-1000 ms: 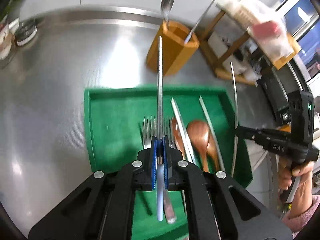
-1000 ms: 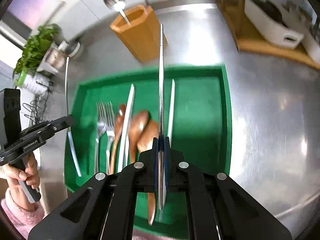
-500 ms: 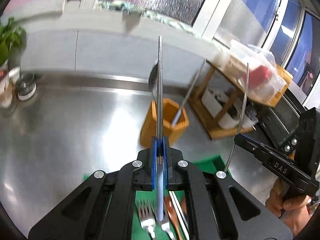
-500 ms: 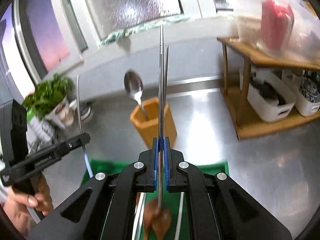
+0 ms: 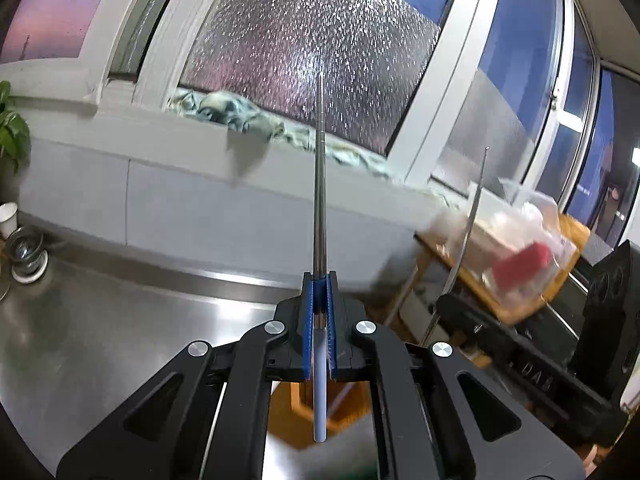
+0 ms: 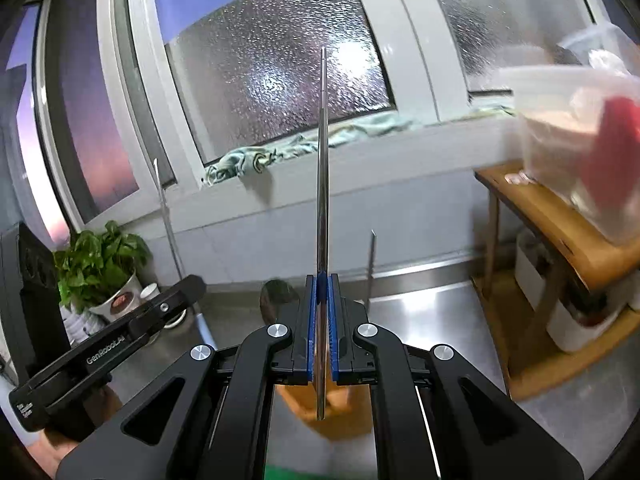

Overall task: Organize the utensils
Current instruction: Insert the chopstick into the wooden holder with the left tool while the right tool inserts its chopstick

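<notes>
**Chopsticks gripped in both grippers, above holder**

Left gripper (image 5: 319,280): blue fingers (image 5: 308,332) clamped on slim steel chopstick with white handle (image 5: 320,200), tip at 12 o'clock. Right gripper (image 6: 321,282): fingers clamped on plain steel chopstick (image 6: 322,168), same heading. Orange wooden utensil holder (image 6: 340,412) at 6 o'clock on steel tabletop (image 6: 432,300).
</notes>
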A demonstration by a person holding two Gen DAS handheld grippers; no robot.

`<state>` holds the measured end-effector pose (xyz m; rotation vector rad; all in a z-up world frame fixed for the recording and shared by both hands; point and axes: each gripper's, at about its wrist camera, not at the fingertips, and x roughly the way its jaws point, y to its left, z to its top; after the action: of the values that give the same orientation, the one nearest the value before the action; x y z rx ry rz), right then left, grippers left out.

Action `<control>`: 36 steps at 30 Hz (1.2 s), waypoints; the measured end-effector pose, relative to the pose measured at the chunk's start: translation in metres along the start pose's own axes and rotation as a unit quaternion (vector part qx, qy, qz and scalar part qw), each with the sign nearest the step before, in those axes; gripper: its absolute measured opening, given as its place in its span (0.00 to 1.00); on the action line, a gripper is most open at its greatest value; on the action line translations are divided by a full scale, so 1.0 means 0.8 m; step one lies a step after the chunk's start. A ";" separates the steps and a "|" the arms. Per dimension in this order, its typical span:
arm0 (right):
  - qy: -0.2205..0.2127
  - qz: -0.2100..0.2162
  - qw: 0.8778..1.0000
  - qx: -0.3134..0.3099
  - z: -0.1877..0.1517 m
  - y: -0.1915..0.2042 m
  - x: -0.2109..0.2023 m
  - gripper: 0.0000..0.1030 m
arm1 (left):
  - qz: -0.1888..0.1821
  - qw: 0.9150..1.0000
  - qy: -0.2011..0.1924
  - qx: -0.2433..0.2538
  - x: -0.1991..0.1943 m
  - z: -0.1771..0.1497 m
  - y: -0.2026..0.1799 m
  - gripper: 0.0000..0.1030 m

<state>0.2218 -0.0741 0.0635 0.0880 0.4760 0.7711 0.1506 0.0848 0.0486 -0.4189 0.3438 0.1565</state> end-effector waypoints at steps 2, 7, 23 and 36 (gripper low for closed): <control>0.003 -0.004 1.000 -0.007 -0.001 0.001 0.012 0.05 | 0.001 1.000 -0.008 0.001 0.012 0.002 0.000 0.04; 0.015 -0.008 1.000 -0.001 -0.015 -0.009 0.031 0.05 | -0.006 1.000 -0.004 -0.006 0.042 -0.010 0.003 0.04; 0.061 -0.005 0.998 -0.002 -0.069 -0.031 0.048 0.06 | -0.033 0.998 0.044 0.033 0.062 -0.073 0.021 0.05; 0.097 -0.008 0.995 0.006 -0.086 -0.035 0.051 0.09 | -0.026 0.996 0.082 0.028 0.057 -0.088 0.031 0.26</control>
<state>0.2345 -0.0727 -0.0204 0.0212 0.6658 0.7650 0.1669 0.0811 -0.0370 -0.3862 0.4966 0.0625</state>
